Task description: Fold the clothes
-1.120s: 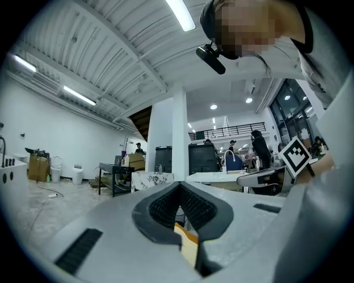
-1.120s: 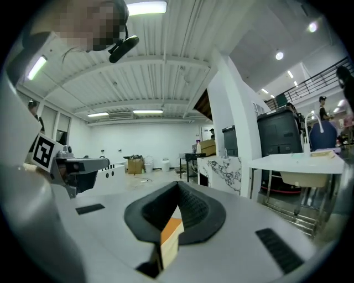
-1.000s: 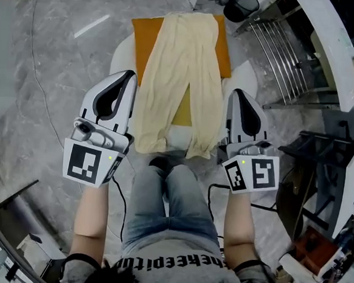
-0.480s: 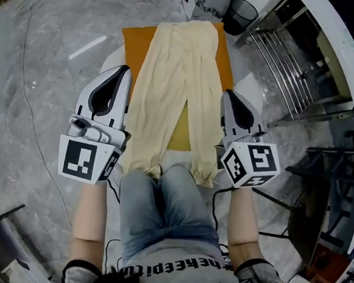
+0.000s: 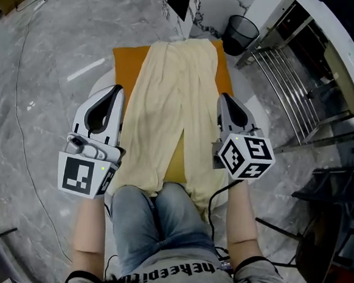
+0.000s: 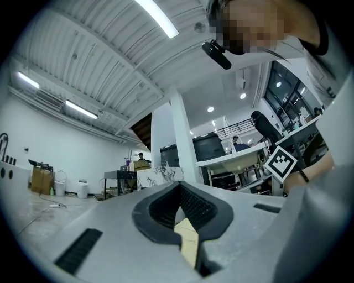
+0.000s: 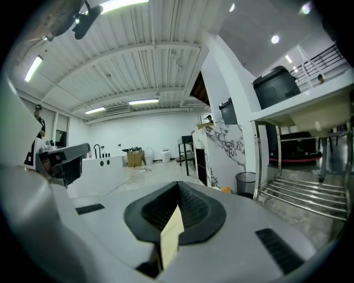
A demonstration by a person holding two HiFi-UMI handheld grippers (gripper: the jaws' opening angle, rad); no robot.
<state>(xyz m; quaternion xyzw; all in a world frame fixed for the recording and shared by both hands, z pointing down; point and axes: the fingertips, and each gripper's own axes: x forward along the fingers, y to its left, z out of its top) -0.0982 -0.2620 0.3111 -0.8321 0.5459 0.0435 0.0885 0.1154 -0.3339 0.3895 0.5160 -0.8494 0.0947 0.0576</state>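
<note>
While the person is sitting with jeans-clad knees (image 5: 158, 219) pressed up against the near edge of a white table (image 5: 251, 118), a pair of pale yellow trousers (image 5: 171, 101) is lying flat along the middle of it, spread over an orange cloth (image 5: 125, 66). The waistband is pointing away from the person, and the two legs are running back toward the knees, where the hems are disappearing behind the jeans. The left gripper (image 5: 112, 91) is hovering just beside the trousers' left edge and the right gripper (image 5: 226, 100) just beside their right edge, both pointing away from the person. Each gripper's own view is looking out level across the room, and in each the jaws are sitting pressed together. A thin pale strip is showing in the slit between them, though I cannot tell what it is. Nothing of the trousers is looking lifted or bunched near either tip. Beyond the far end of the table a black waste bin (image 5: 241, 34) is standing on the grey marble floor, and a metal rack (image 5: 291, 86) is leaning off to the right.
</note>
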